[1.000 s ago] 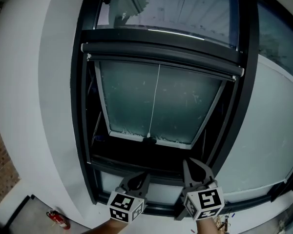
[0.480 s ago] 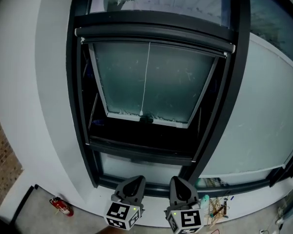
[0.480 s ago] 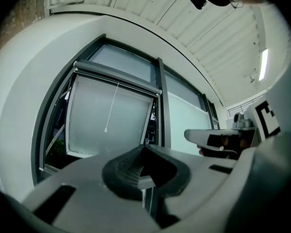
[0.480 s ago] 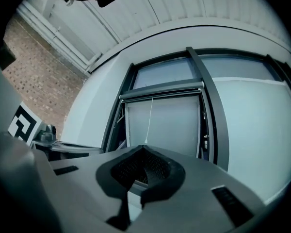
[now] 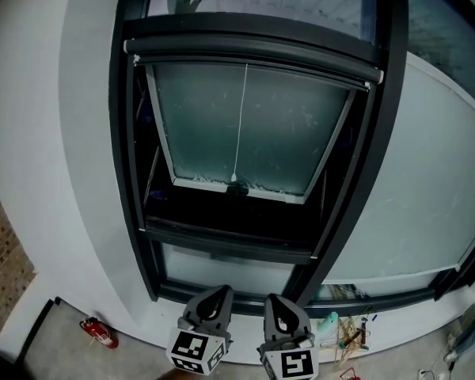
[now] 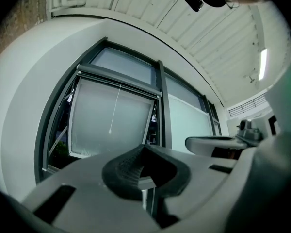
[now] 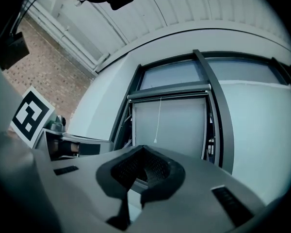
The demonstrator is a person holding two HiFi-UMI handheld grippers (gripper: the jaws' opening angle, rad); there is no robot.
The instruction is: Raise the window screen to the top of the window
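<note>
The dark-framed window fills the head view. A dark roller bar runs across its top, and a thin white pull cord hangs from it, ending in a small knob over a pale frosted panel. Both grippers sit low in the view, well below the window and touching nothing. My left gripper is shut and empty. My right gripper beside it is also shut and empty. The cord shows ahead in the left gripper view and the cord in the right gripper view.
A red fire extinguisher lies on the floor at lower left, next to a brick wall. Small clutter sits on the ledge at lower right. White wall flanks the window, with a large pale pane on the right.
Both grippers have dropped down and back from the window's lower frame, the right one further. The cord and roller bar look unchanged.
</note>
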